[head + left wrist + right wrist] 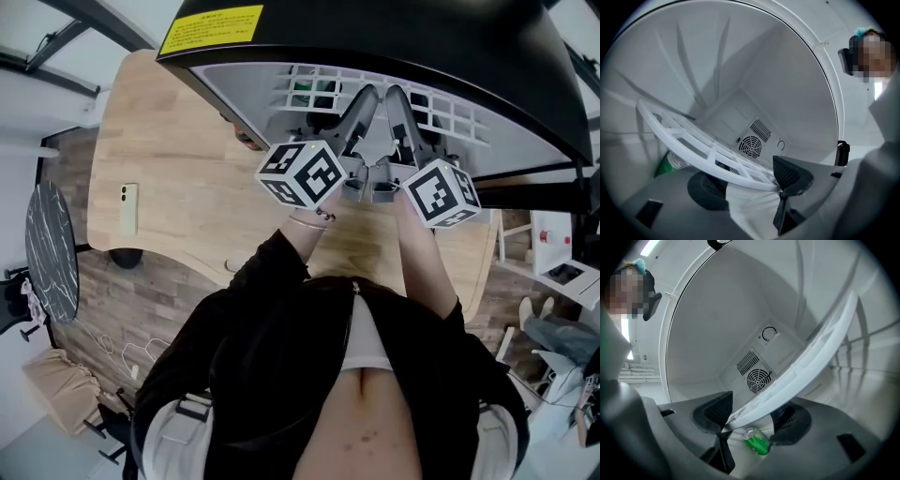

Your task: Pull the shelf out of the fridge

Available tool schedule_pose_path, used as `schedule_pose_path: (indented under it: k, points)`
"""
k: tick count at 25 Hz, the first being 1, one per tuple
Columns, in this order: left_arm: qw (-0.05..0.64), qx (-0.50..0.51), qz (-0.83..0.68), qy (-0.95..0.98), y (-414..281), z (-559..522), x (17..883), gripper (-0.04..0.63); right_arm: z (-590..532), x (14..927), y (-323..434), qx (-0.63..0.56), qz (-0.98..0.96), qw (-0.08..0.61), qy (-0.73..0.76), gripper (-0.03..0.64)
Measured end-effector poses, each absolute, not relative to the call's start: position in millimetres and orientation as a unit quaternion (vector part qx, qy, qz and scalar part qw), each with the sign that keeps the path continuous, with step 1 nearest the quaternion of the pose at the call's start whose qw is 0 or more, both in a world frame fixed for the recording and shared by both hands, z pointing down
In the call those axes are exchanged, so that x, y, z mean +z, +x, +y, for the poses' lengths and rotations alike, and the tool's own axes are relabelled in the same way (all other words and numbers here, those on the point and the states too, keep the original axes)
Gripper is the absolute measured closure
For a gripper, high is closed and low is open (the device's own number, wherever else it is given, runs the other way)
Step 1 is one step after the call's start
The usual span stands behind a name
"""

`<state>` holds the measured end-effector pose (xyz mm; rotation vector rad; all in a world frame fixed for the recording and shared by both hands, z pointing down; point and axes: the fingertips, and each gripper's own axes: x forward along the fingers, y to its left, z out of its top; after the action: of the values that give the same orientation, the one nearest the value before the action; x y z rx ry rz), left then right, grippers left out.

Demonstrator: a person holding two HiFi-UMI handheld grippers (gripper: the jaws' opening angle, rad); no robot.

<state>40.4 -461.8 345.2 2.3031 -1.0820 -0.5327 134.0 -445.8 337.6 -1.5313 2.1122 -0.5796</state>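
Note:
A black mini fridge [403,56] stands open on the wooden table, with the white grid shelf [314,89] inside. Both grippers reach side by side into it: the left gripper [364,98] and the right gripper [397,101]. In the left gripper view the shelf [693,140] runs slanting across, and its front rim lies between the wide-set jaws of the left gripper [747,183], against the right-hand pad [787,174]. In the right gripper view the shelf [811,357] passes almost edge-on between the jaws of the right gripper [752,418], which stand wide around the rim.
A green can [757,441] lies on the fridge floor under the shelf, also showing as the green can [665,164]. A round fan vent [751,146] sits in the back wall. A pale green phone [128,208] lies on the wooden table [178,159]. A dark round table [49,253] stands at left.

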Motion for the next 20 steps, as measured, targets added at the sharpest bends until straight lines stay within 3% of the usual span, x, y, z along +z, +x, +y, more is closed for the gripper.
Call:
schedule_pose_path:
  k: [20]
  points:
    - [0.270,-0.192,-0.401,0.854,38.1,-456.4,347.0,0.333,-438.5,339.7,132.7,-0.219,0.758,0.236,-0.568,0.422]
